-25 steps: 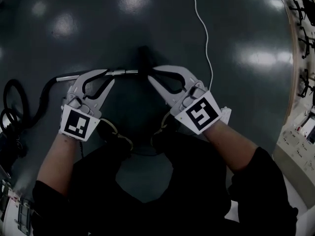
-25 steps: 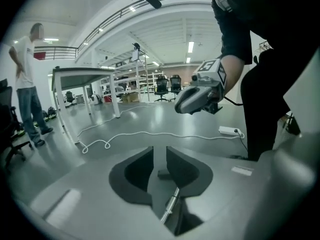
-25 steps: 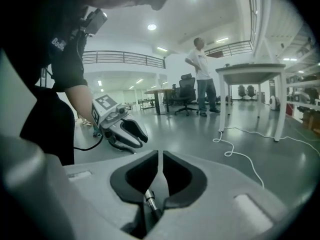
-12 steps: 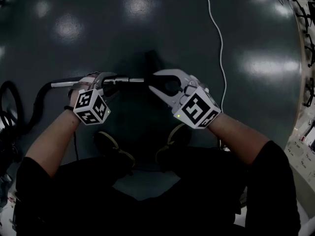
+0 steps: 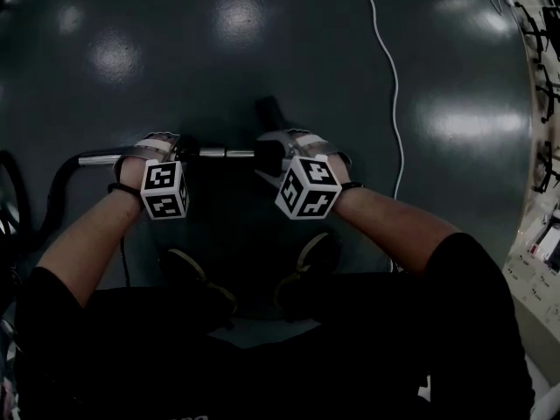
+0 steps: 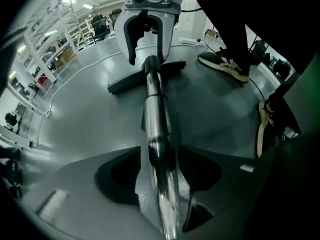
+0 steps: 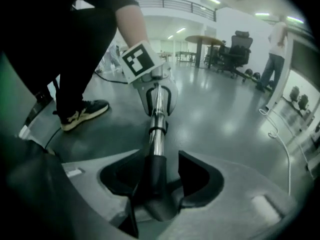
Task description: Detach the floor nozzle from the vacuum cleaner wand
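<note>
Both grippers have dropped onto the wand (image 5: 219, 153) at frame centre. The left gripper (image 5: 171, 150) and right gripper (image 5: 278, 151) have just been opening their jaws, which straddle tube and collar unclamped. The floor nozzle (image 5: 268, 108) lies just above, still attached.

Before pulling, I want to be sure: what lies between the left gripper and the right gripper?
Only a short stretch of the chrome wand, lying over the floor; the head view shows it.
</note>
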`<move>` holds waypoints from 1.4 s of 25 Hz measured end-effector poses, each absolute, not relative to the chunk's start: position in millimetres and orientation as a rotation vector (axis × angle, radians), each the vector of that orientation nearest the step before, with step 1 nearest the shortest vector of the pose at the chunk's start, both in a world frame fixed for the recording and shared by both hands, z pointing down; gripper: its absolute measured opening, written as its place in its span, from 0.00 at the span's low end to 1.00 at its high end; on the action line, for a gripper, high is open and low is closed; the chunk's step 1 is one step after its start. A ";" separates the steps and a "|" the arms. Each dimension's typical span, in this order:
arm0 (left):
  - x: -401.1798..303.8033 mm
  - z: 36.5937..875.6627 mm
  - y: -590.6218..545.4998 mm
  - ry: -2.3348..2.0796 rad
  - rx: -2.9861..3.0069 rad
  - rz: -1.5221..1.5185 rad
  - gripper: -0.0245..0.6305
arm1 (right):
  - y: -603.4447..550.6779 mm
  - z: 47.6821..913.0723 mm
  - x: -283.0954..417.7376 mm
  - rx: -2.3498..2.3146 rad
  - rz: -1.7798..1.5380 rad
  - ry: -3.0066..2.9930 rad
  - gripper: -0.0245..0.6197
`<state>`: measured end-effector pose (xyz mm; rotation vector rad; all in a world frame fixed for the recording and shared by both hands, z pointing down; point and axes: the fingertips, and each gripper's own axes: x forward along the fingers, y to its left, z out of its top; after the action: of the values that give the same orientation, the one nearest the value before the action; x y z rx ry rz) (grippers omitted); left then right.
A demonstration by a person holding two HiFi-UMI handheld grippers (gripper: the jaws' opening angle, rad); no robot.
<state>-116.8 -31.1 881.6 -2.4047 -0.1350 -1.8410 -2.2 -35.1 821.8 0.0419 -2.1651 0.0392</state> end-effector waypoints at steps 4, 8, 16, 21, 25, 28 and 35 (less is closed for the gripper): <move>-134.4 899.9 -33.8 -0.192 -2.331 -1.933 0.41 | -30.2 847.7 0.2 -0.019 -0.014 -2.072 0.38; -141.8 914.7 -27.5 -0.260 -2.278 -1.976 0.36 | -25.3 870.3 10.6 -0.041 -0.080 -1.942 0.40; -145.4 915.1 -28.2 -0.220 -2.301 -2.036 0.27 | -27.0 890.8 11.0 0.024 -0.207 -1.765 0.32; -148.8 889.1 -46.1 -0.145 -2.317 -2.022 0.26 | -43.5 864.3 6.3 0.081 -0.200 -1.791 0.30; -143.2 865.9 -62.7 -0.082 -2.354 -2.015 0.26 | -66.8 839.7 12.2 0.083 -0.225 -1.763 0.29; -143.4 858.2 -68.2 -0.049 -2.347 -1.998 0.26 | -67.7 828.4 10.8 0.036 -0.143 -1.763 0.29; -149.6 852.4 -71.3 -0.029 -2.323 -1.996 0.25 | -59.0 798.3 -4.9 -0.157 0.158 -1.816 0.30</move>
<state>-149.6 -71.3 852.4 -2.3229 -0.0293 -1.9955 -4.9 -59.0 798.3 -0.1567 -1.8164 0.1577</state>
